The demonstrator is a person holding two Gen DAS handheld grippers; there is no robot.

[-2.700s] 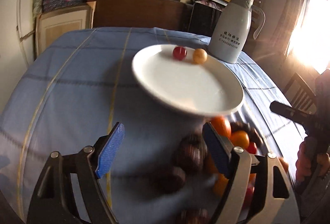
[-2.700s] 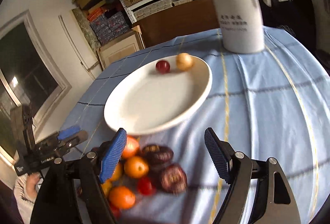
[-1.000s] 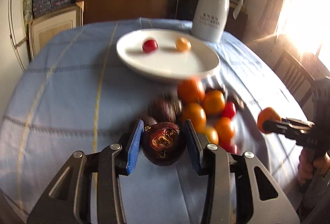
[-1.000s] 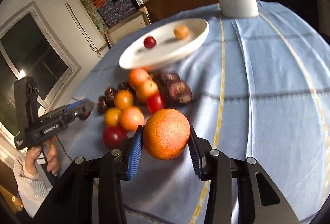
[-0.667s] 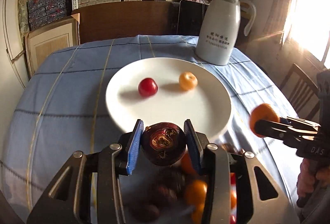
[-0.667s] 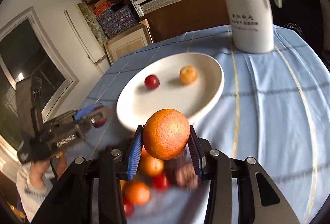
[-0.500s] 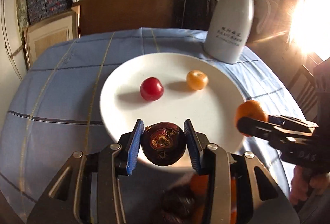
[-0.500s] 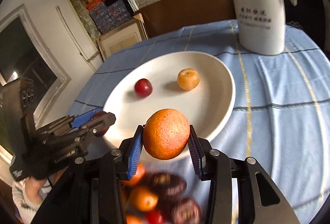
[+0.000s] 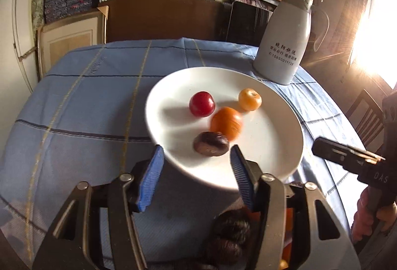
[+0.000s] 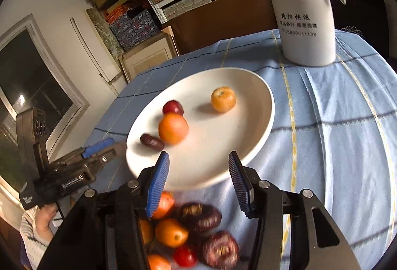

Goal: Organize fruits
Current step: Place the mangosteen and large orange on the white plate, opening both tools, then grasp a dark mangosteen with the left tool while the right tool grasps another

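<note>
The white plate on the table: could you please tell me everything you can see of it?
The plate is round, shallow, plain white and glossy, ceramic by the look of it. It rests flat on the blue checked tablecloth, before a white jug. Four fruits lie on it: a red one, a small yellow-orange one, a larger orange, blurred, and a dark brown one nearest the rim. No gripper touches it.

The left gripper (image 9: 196,175) points forward and downward, its blue pads (image 9: 150,180) spread apart with nothing between them — the jaws have just been opening. The right gripper (image 10: 198,178) is angled the same way, jaws also just opening and empty. A hand (image 10: 44,220) grips each handle.
</note>
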